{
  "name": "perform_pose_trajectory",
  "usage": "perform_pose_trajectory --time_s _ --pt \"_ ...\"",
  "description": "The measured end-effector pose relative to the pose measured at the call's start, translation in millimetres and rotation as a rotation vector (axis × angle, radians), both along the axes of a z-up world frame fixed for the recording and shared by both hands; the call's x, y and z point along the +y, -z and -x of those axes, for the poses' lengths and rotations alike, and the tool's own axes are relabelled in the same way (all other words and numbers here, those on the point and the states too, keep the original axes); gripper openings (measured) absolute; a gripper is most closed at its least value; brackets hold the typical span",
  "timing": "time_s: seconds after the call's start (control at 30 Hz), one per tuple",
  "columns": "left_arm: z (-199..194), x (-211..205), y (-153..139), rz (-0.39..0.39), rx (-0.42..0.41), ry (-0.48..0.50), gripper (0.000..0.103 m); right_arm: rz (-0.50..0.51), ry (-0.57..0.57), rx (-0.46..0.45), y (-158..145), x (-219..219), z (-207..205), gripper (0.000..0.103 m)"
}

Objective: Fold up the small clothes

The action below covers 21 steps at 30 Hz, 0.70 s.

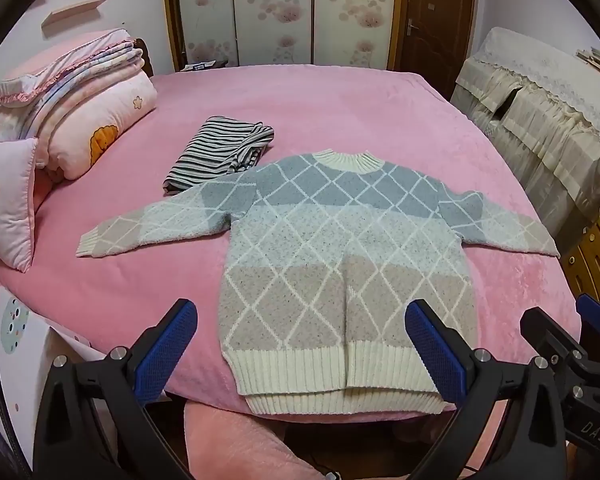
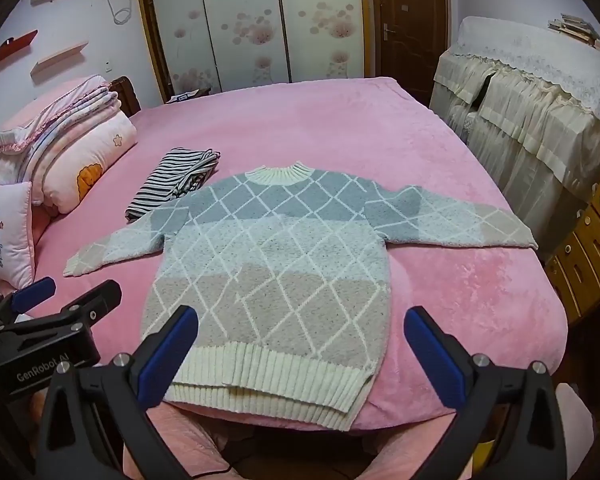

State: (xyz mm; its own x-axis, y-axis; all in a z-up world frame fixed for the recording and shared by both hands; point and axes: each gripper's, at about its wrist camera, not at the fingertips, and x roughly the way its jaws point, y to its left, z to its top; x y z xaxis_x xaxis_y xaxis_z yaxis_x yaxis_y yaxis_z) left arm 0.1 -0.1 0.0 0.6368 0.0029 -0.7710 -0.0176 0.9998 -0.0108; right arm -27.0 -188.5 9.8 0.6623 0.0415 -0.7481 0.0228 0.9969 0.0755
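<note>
A small knit sweater (image 1: 332, 248) with a diamond pattern in grey, pale blue and beige lies flat on the pink bed, sleeves spread, cream hem at the near edge. It also shows in the right wrist view (image 2: 272, 256). My left gripper (image 1: 300, 344) is open and empty, hovering above the hem. My right gripper (image 2: 300, 348) is open and empty, above the hem's right part. The right gripper shows at the right edge of the left wrist view (image 1: 572, 344); the left gripper shows at the left of the right wrist view (image 2: 60, 304).
A folded striped garment (image 1: 220, 152) lies on the bed beyond the sweater's left sleeve. Stacked quilts (image 1: 80, 120) and a pillow (image 1: 8, 200) sit at the left. A lace-covered cabinet (image 1: 540, 120) and wooden drawers (image 2: 588, 240) stand at the right. Wardrobe doors (image 1: 276, 12) stand behind.
</note>
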Motion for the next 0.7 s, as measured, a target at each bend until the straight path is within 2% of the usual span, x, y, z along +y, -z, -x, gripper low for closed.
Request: perform_pose_trajectory --time_s 0.7 --pt "1.6 -5.0 1.1 0.001 0.004 0.006 0.103 -0.026 -0.003 -0.015 2.0 -6.0 4.3 0.103"
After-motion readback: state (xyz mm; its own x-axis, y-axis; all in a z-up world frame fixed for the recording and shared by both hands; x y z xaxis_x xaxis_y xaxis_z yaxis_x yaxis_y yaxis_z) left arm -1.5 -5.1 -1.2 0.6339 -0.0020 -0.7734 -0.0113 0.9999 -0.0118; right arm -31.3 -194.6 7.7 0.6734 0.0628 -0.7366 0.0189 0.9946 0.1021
